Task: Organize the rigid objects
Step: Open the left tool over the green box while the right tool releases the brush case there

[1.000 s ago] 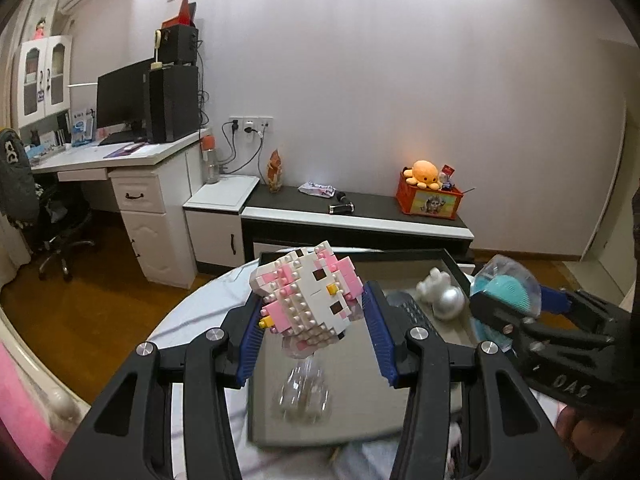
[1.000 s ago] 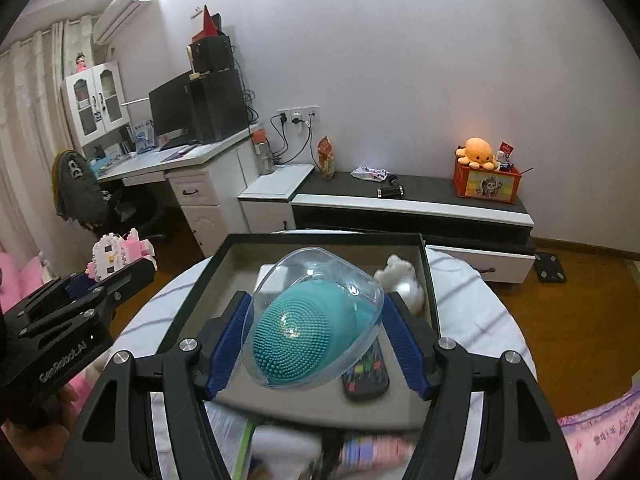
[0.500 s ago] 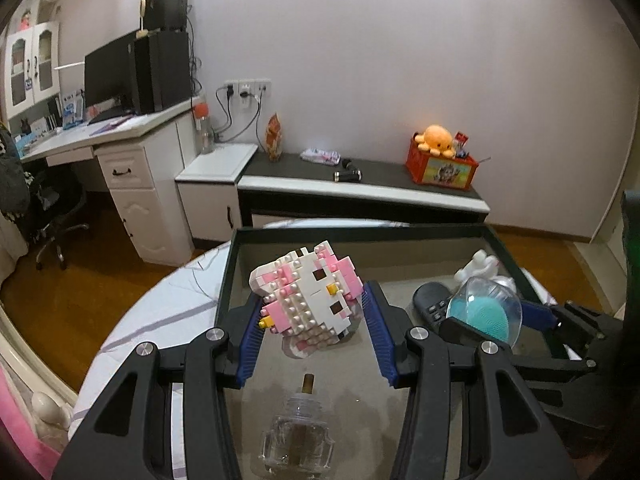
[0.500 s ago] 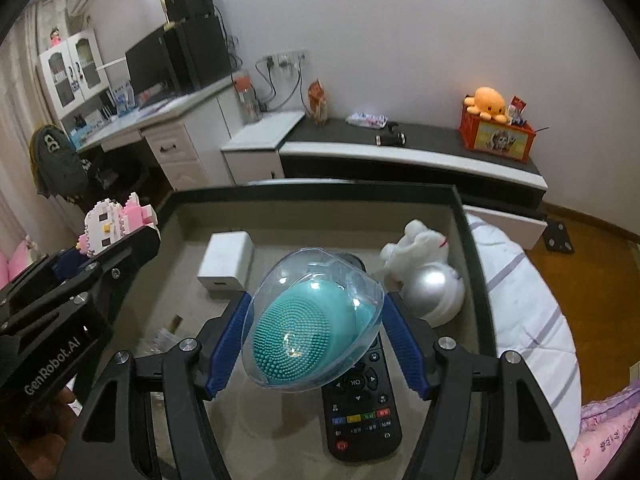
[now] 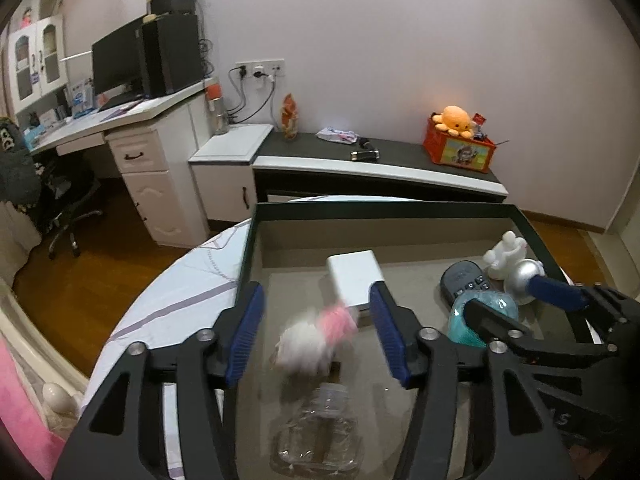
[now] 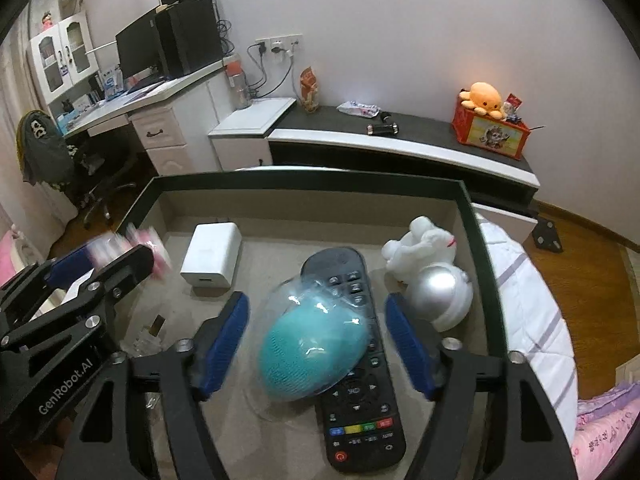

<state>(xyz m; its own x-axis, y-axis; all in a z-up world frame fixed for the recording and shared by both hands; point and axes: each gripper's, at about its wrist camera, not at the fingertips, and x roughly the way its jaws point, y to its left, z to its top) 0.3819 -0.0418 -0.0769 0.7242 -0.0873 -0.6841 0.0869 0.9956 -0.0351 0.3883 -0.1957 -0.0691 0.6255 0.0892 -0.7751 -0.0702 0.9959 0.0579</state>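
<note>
Both grippers hang open over a dark-rimmed tray (image 6: 472,216). My left gripper (image 5: 318,334) has its jaws wide apart; the pink and white brick cat (image 5: 316,338) is a blur between them, touching neither pad, above a clear glass bottle (image 5: 320,432). My right gripper (image 6: 318,344) is also open; the teal brush in its clear shell (image 6: 312,352) sits loose between the pads, tilted onto a black remote (image 6: 360,412). The brick cat also shows blurred in the right wrist view (image 6: 140,246).
In the tray lie a white box (image 6: 212,254), a white figurine (image 6: 420,248) and a silver ball (image 6: 440,292). The tray rests on a round table with a striped white cloth (image 5: 180,292). A desk, low cabinet and wall stand beyond.
Both grippers have opened. The brick cat has left the left pads and is dropping toward the tray. The teal brush has left the right pads and dropped onto the remote.
</note>
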